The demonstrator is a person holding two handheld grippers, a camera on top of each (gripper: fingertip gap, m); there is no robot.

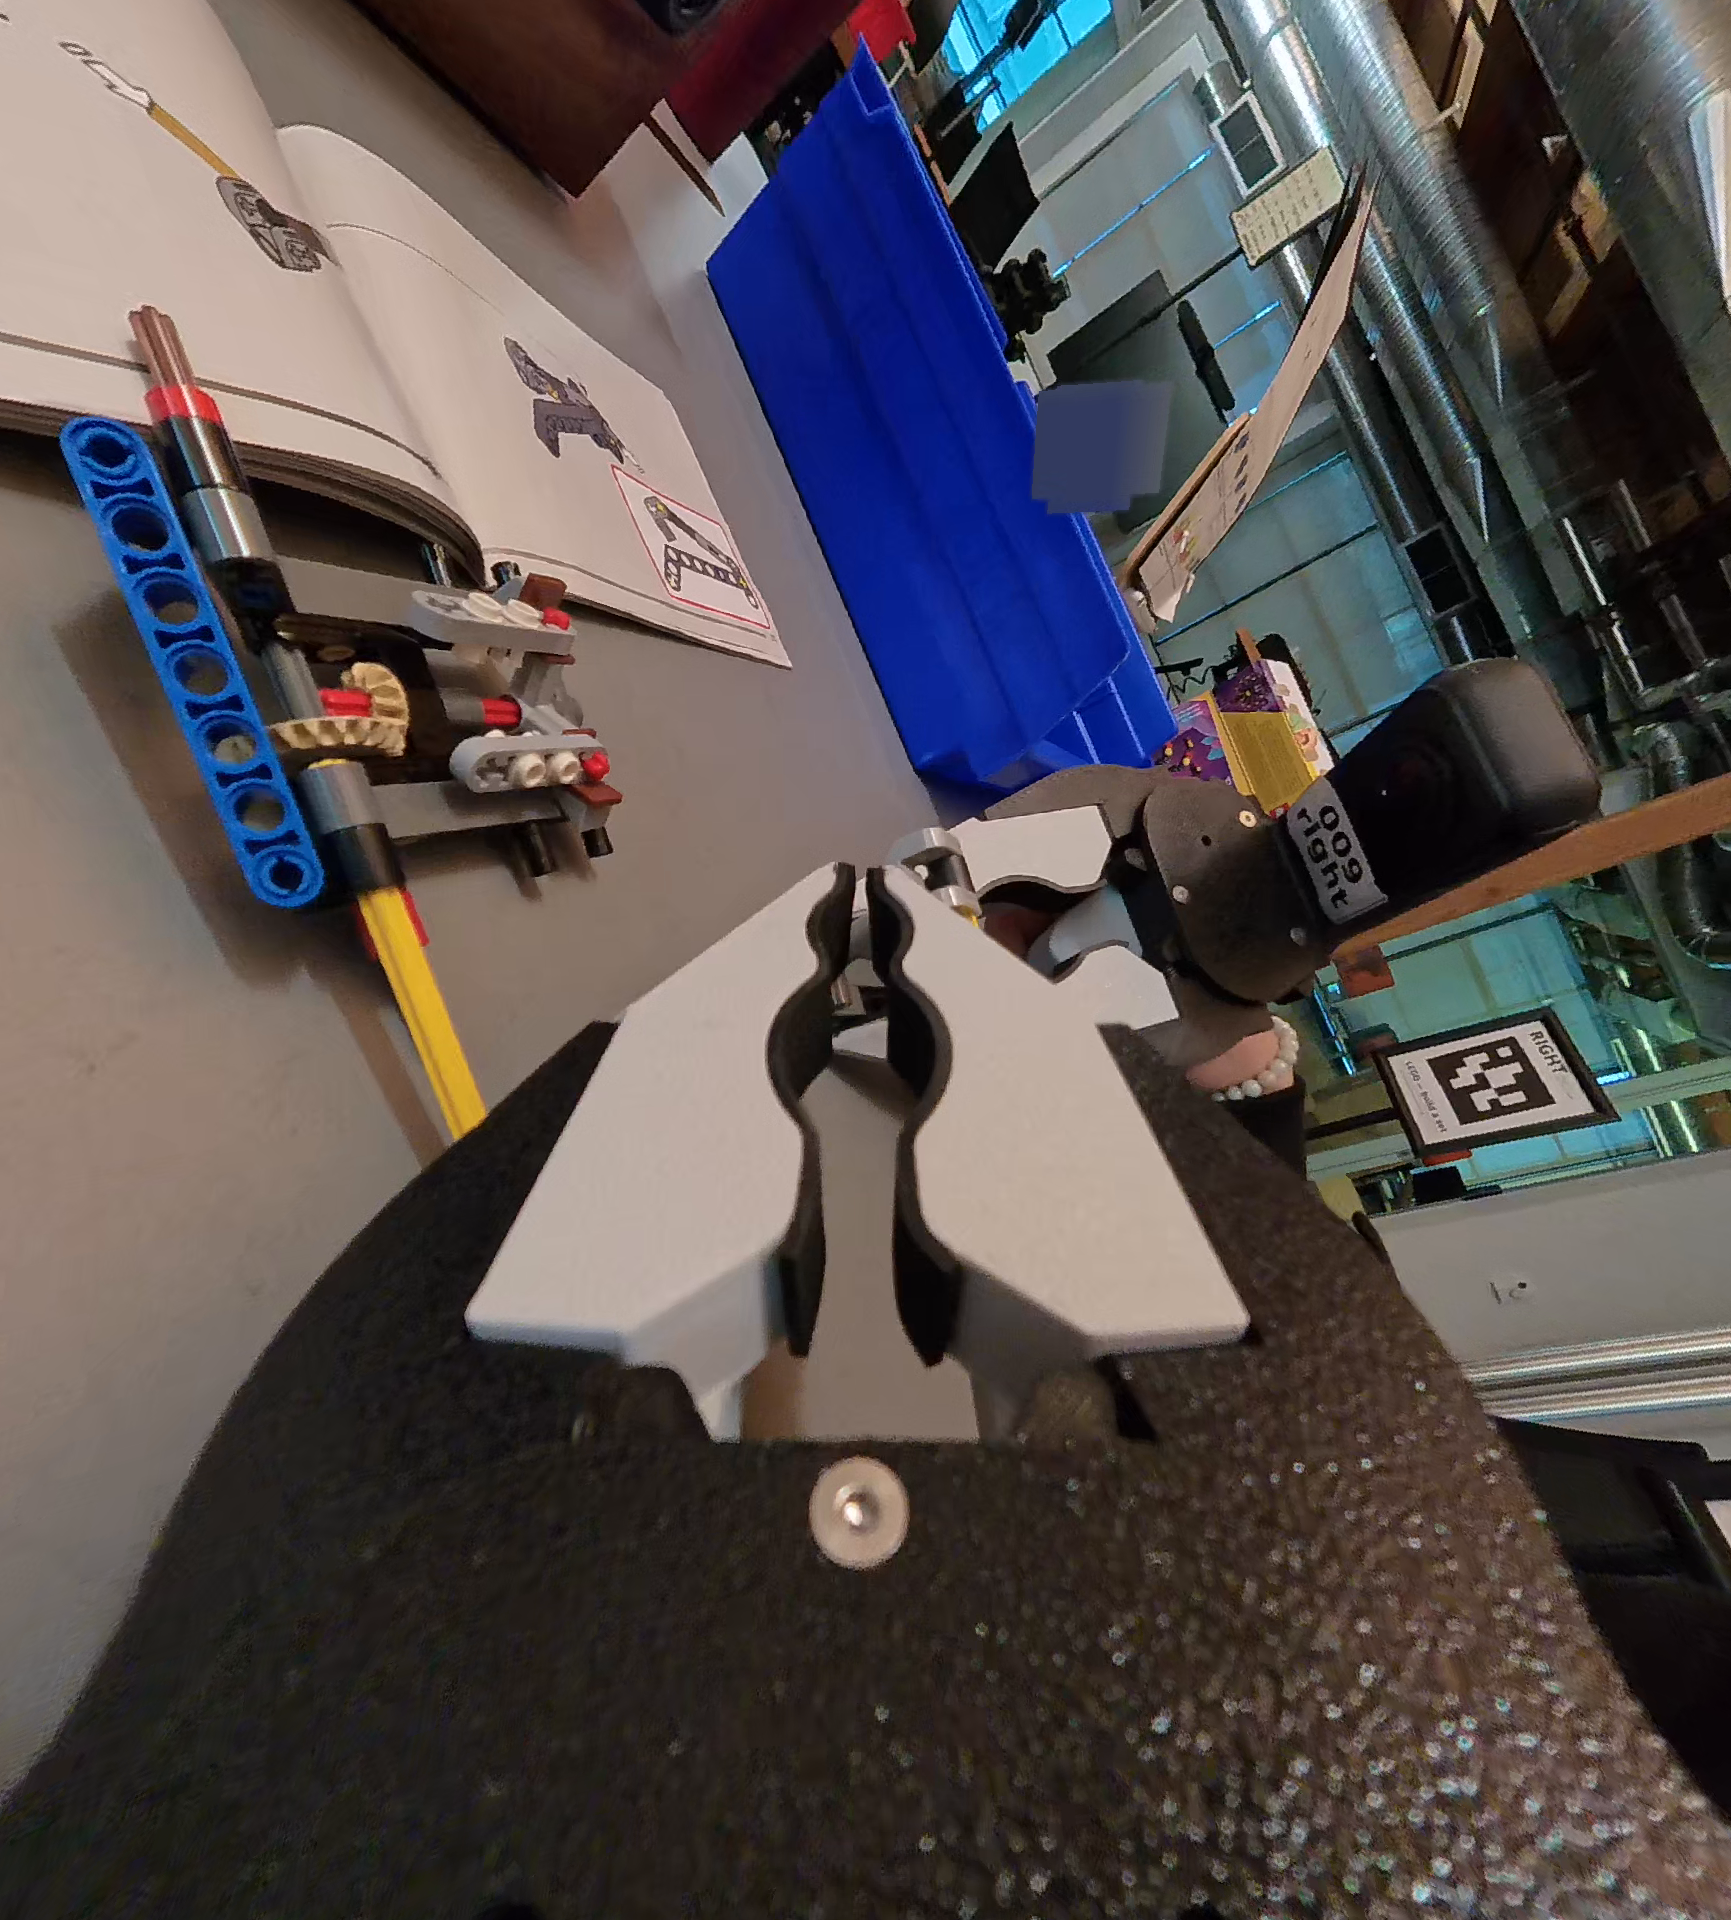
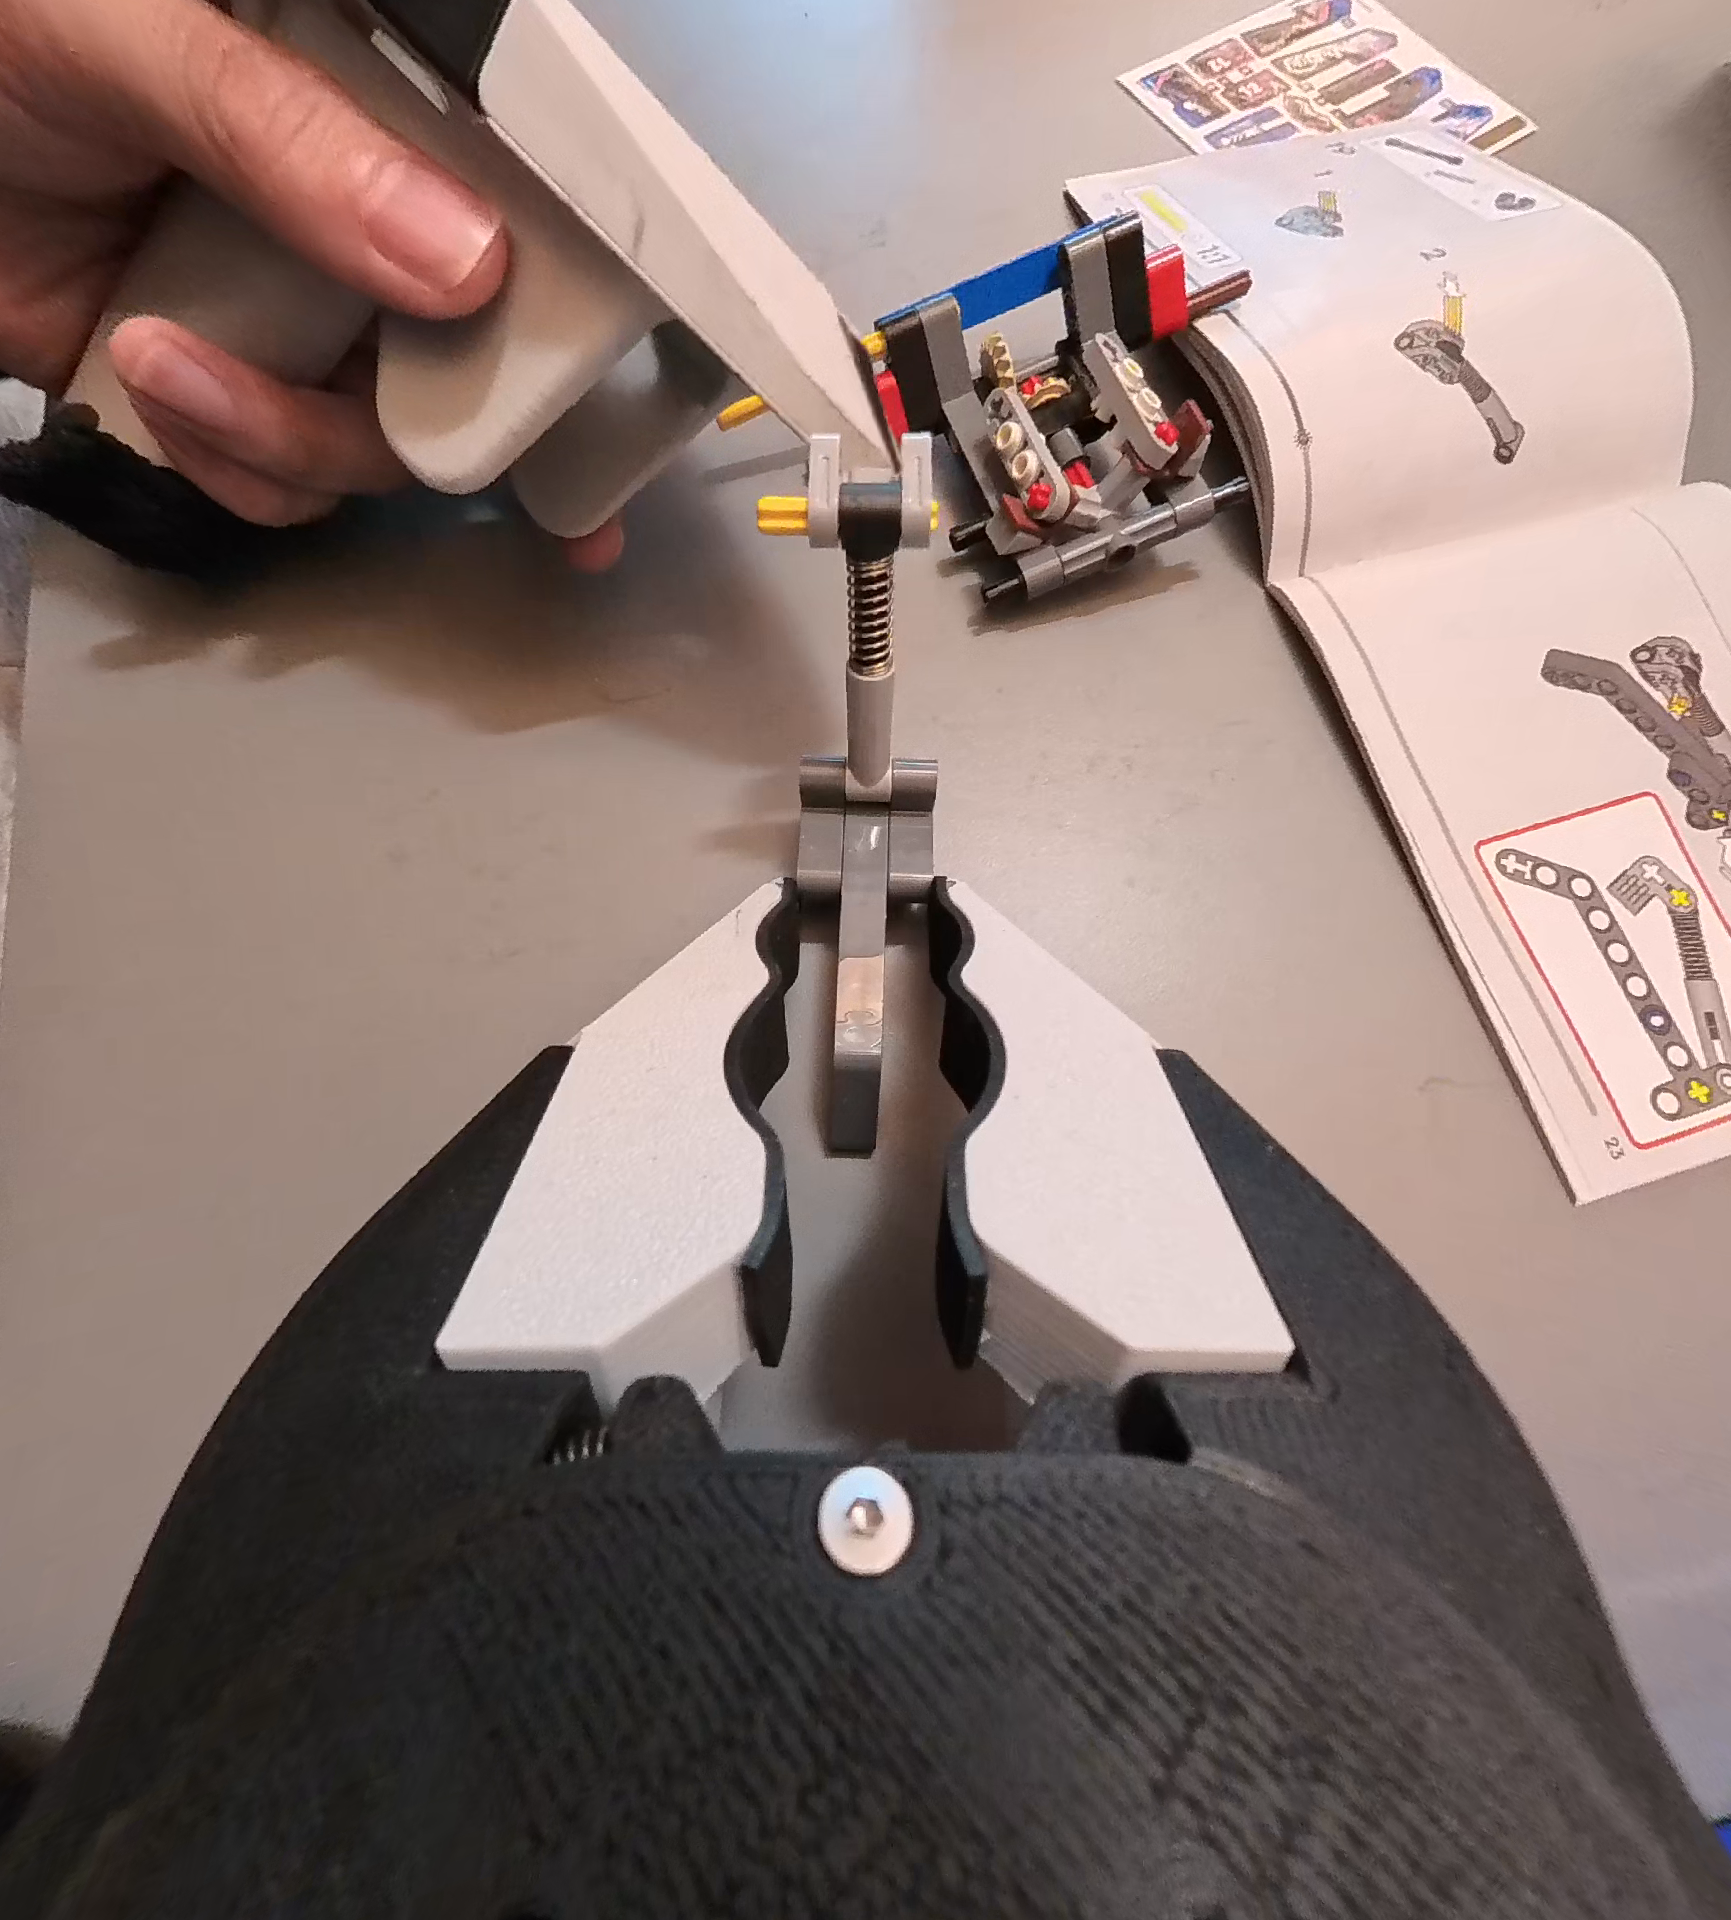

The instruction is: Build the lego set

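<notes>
the right tool (image 2: 866,894) held the grey beam of a spring shock piece (image 2: 866,727) above the table (image 2: 425,831), while the left tool (image 1: 859,883), nearly closed, pinched its top clip (image 2: 918,473). the main lego assembly (image 2: 1058,436) sat beside the instruction booklet (image 2: 1463,520). too much sideways force there could pop the yellow axle (image 2: 783,514) loose.

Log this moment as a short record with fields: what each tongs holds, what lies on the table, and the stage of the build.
right tongs: shut on the grey beam of the spring strut
left tongs: tips closed, at the strut's top bracket
strut: held above the table, yellow axle through its top
chassis: on the table beside the manual, touched by neither tongs
sticker sheet: beyond the manual
bin: blue, behind the chassis
stage: strut not yet joined to the chassis
</notes>
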